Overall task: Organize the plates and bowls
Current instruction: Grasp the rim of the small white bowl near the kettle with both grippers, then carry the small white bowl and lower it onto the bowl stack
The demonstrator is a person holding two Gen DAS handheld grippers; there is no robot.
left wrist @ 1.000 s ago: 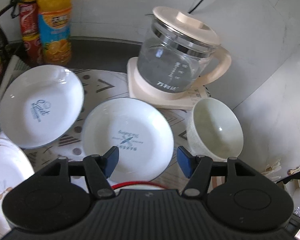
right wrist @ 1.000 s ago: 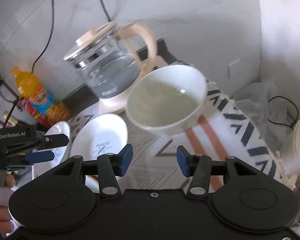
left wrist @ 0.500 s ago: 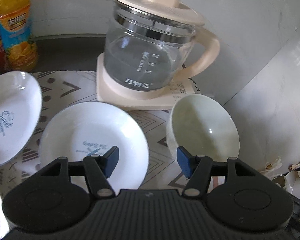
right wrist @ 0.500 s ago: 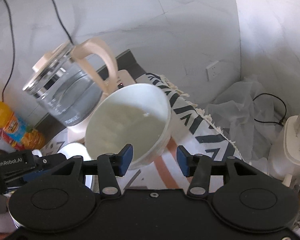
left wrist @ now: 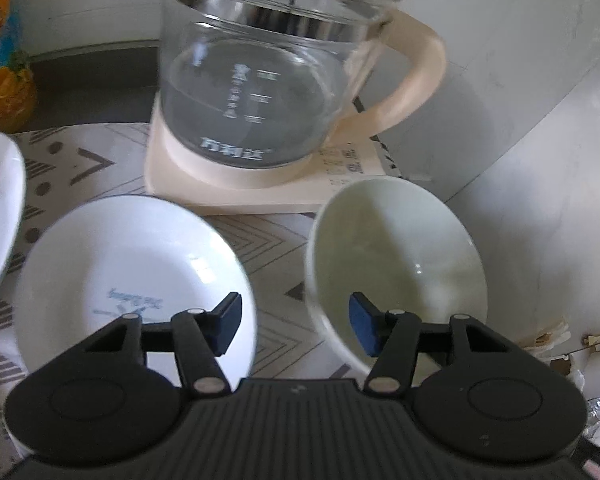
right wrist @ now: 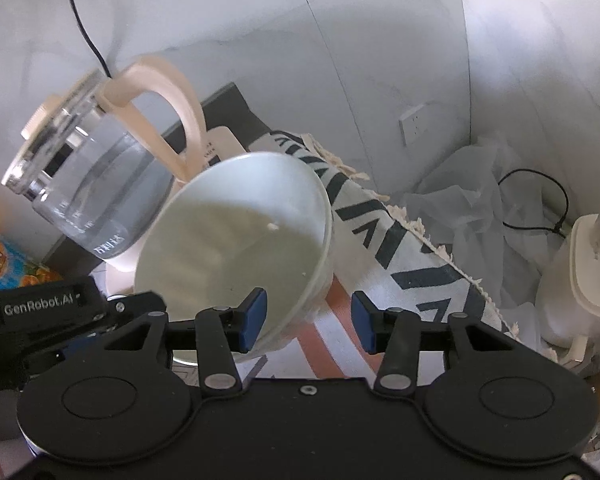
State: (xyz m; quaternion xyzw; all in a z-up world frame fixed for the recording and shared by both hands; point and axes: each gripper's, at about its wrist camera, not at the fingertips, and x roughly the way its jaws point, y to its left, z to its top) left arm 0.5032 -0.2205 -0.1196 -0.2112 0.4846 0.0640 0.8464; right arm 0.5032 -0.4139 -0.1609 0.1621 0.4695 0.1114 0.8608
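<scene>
Bowl (right wrist: 236,236) sits by the kettle (right wrist: 88,184), its rim between the right gripper's (right wrist: 307,318) wide jaws; closing carelessly could knock it into the kettle. Left gripper (left wrist: 294,330) hangs wide, empty.

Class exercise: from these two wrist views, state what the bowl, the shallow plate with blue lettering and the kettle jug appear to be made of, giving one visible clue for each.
Bowl: probably glazed ceramic; opaque off-white with small glossy highlights.
Plate: likely glazed porcelain; smooth white with a printed blue mark and sheen.
Kettle jug: clear glass, see-through with printed level marks, under a shiny metal-looking band; its cream handle looks like matte plastic.
</scene>
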